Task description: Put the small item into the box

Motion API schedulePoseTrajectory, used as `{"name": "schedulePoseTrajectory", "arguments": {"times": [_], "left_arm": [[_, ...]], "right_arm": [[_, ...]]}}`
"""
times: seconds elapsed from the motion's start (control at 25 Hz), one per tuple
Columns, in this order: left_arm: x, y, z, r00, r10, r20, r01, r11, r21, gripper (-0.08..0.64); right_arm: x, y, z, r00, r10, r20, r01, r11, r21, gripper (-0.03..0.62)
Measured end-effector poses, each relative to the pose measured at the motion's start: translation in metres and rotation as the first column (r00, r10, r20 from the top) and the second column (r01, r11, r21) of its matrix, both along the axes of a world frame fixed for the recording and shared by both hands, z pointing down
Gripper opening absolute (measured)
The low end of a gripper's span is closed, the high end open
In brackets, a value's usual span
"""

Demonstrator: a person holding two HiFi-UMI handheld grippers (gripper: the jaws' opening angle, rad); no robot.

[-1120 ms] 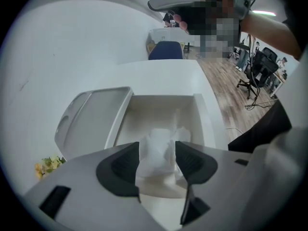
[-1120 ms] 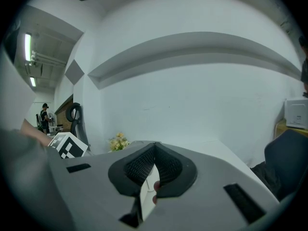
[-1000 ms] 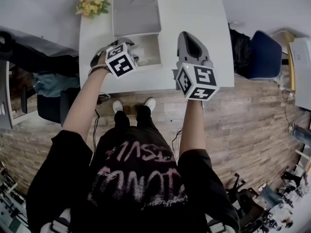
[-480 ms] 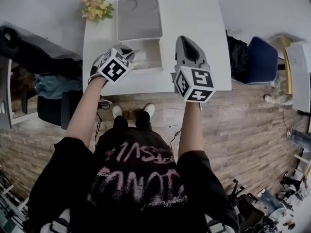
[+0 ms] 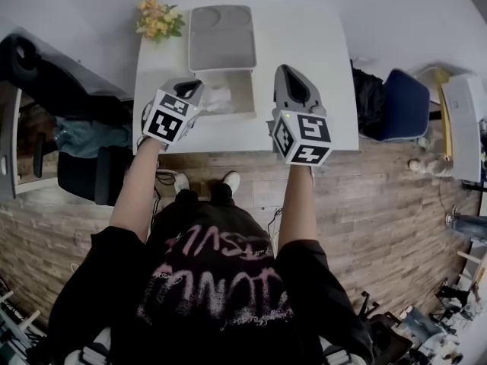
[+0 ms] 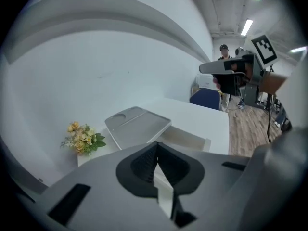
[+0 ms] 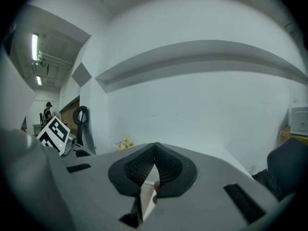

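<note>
The open box [image 5: 232, 101] stands in the middle of the white table [image 5: 327, 74], with its grey lid [image 5: 221, 36] laid back behind it. A white crumpled item [image 5: 215, 97] lies in the box's left part. My left gripper [image 5: 194, 88] hovers just left of the box, shut, with nothing between its jaws; its pads meet in the left gripper view [image 6: 156, 147]. Right of the box is my right gripper [image 5: 289, 71], also shut. Its own view [image 7: 155, 147] shows the pads touching at the tips. A small pinkish spot [image 7: 155, 186] shows in the gap below them; what it is I cannot tell.
A bunch of yellow flowers [image 5: 158, 20] lies at the table's far left corner. A blue chair [image 5: 403, 105] stands on the wooden floor to the right, and a dark chair [image 5: 84, 169] to the left. A person [image 6: 224, 52] stands far off.
My left gripper has drawn back from over the box's left edge toward the left and nearer to me. The right gripper has kept its place beside the box.
</note>
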State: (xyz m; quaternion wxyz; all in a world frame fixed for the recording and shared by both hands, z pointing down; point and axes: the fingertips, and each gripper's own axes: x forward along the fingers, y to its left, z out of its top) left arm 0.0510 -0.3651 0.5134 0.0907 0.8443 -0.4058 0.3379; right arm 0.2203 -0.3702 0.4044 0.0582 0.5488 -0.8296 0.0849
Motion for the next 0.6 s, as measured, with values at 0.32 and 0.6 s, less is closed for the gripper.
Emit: {"name": "schedulePoseTrajectory", "arguments": {"times": [0.32, 0.6], "left_arm": [[-0.008, 0.0, -0.038, 0.988, -0.08, -0.131, 0.086, 0.995, 0.042, 0.001], [-0.014, -0.007, -0.089, 0.973, -0.098, -0.207, 0.133, 0.977, 0.165, 0.002]], "right_arm": [[-0.007, 0.003, -0.01, 1.0, -0.006, -0.02, 0.006, 1.0, 0.02, 0.012], [-0.009, 0.003, -0.017, 1.0, -0.001, -0.019, 0.001, 0.999, 0.032, 0.011]]}}
